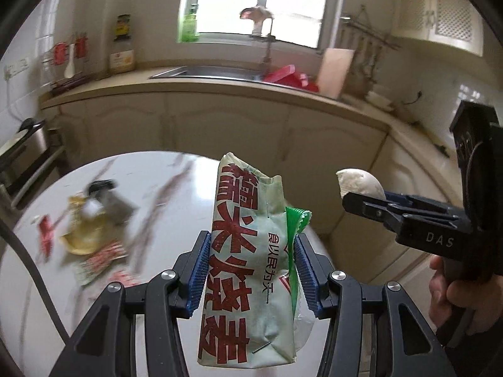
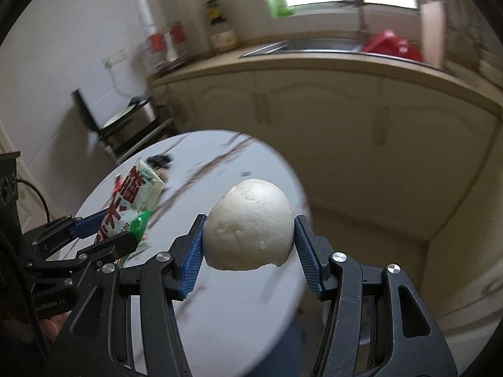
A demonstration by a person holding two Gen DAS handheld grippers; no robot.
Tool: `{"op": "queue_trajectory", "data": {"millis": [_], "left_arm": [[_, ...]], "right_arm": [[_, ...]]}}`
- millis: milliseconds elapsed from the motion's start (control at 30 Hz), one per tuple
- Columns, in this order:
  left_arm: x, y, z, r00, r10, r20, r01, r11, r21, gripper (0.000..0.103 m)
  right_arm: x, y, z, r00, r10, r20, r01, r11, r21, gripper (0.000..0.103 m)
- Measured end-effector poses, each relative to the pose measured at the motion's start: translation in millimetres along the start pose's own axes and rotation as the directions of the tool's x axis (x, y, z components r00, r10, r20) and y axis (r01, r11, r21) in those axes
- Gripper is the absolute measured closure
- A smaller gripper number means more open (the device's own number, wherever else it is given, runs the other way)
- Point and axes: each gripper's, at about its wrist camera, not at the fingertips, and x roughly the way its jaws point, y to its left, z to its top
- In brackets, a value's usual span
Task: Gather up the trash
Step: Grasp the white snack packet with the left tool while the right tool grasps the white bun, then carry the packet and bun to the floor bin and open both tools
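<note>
My left gripper [image 1: 251,270] is shut on a pale green food wrapper [image 1: 245,270] with large red characters, held upright with a green wrapper scrap [image 1: 297,220] behind it. In the right wrist view the same wrapper [image 2: 135,201] and left gripper [image 2: 105,229] appear at the lower left. My right gripper [image 2: 248,245] is shut on a white steamed bun [image 2: 248,226] with a bitten edge, held above the round marble table [image 2: 220,308]. From the left wrist view the bun [image 1: 361,183] and right gripper [image 1: 364,201] show at the right. More trash [image 1: 85,229] lies blurred on the table's left side.
A kitchen counter [image 1: 220,86] with a steel sink [image 1: 207,72], red items [image 1: 289,78], a cutting board [image 1: 334,72] and bottles runs along the back under a window. Cream cabinets [image 2: 345,132] stand below. A chair with a pot [image 2: 132,116] is at the left. A hand [image 1: 452,295] holds the right gripper.
</note>
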Motion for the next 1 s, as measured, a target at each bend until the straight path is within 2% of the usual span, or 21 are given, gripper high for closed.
{"op": "queue_trajectory", "data": {"millis": [267, 433, 700, 867, 1000], "left_arm": [[54.0, -82.2, 10.1, 0.993, -0.11, -0.039, 0.112, 0.993, 0.044, 0.055], [106.6, -110.3, 7.4, 0.984, -0.132, -0.12, 0.138, 0.989, 0.045, 0.055], [197.6, -148.5, 2.7, 0.959, -0.116, -0.259, 0.136, 0.989, 0.062, 0.054], [245.3, -156.9, -0.2, 0.942, -0.094, -0.322, 0.121, 0.99, 0.066, 0.054], [278.7, -154.0, 0.5, 0.923, -0.089, -0.373, 0.11, 0.993, 0.037, 0.048]], "right_arm": [[-43.4, -101.0, -19.0, 0.99, -0.136, 0.02, 0.133, 0.984, 0.12, 0.051], [-37.4, -164.1, -45.6, 0.983, -0.18, -0.046, 0.185, 0.963, 0.196, 0.051], [21.8, -249.1, -95.9, 0.969, -0.145, -0.199, 0.204, 0.926, 0.319, 0.051], [54.8, -279.1, -115.8, 0.961, -0.11, -0.254, 0.203, 0.906, 0.372, 0.051], [72.9, -295.9, -127.0, 0.956, -0.077, -0.282, 0.194, 0.888, 0.416, 0.051]]}}
